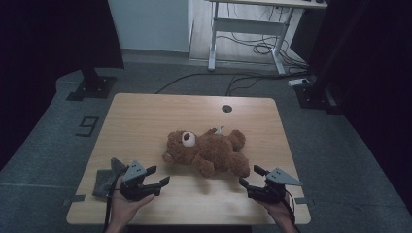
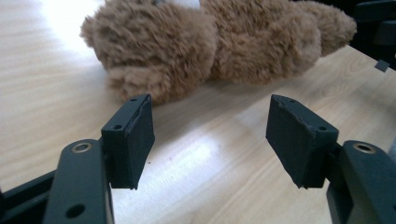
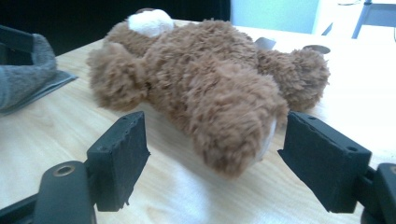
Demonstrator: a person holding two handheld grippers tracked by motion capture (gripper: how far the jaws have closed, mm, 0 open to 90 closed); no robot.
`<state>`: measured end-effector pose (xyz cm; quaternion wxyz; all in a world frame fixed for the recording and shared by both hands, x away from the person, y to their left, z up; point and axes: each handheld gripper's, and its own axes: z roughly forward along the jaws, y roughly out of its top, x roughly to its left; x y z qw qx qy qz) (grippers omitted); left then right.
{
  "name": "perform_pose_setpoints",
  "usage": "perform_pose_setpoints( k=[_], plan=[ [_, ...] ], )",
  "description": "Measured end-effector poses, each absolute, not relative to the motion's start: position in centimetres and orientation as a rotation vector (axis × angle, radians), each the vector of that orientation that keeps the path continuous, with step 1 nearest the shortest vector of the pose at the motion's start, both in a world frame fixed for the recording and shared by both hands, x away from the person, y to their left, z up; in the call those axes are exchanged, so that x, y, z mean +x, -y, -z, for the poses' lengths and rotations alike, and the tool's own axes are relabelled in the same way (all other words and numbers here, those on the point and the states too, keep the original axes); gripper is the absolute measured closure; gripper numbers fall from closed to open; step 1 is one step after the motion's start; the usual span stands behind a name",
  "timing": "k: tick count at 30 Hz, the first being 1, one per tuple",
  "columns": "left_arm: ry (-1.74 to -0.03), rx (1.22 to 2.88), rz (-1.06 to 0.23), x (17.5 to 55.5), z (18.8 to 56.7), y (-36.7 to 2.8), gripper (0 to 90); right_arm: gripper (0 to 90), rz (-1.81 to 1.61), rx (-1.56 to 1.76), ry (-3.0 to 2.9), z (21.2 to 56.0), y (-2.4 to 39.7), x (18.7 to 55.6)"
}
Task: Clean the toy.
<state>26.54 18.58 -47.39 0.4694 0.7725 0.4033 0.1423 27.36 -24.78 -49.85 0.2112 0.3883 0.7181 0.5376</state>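
Teddy bear [image 1: 209, 150] lay mid-surface, untouched. Left gripper [image 1: 156, 177] and right gripper [image 1: 250, 176] gaped wide, empty; grasp not started.

Two hand-held black tools, each topped with a grey plate.

The left black two-jaw tool [image 1: 154, 178] and the right black two-jaw tool [image 1: 251, 177] are built alike: a dark, blocky body carrying a grey three-cornered plate on top and a thin black cable trailing toward the near edge. Each jaw is a flat black arm with brass-ringed screw holes, ending in a thick rectangular black pad with a matte, slightly rough, foam-like face and small holes along its top edge. The pad edges look a little worn. The person's left hand [image 1: 122, 205] and right hand [image 1: 282, 212] are bare, with no sleeves in view.
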Motion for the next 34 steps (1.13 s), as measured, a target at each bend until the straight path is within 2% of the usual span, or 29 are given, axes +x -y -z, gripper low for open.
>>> perform_pose_setpoints(
  k=[12,20,34],
  plan=[
    [-1.01,1.894,-0.334,24.7,50.1,-19.0,33.2,26.5,-1.528,1.085,-2.013,51.9,24.9,23.9],
    [-1.017,1.875,-0.347,24.4,50.6,-19.0,33.4,28.3,-1.481,1.091,-2.05,53.6,24.5,24.0],
    [-1.046,1.84,-0.362,24.4,50.7,-19.9,30.9,28.2,-1.484,1.094,-2.041,53.6,25.1,24.2]
  ],
)
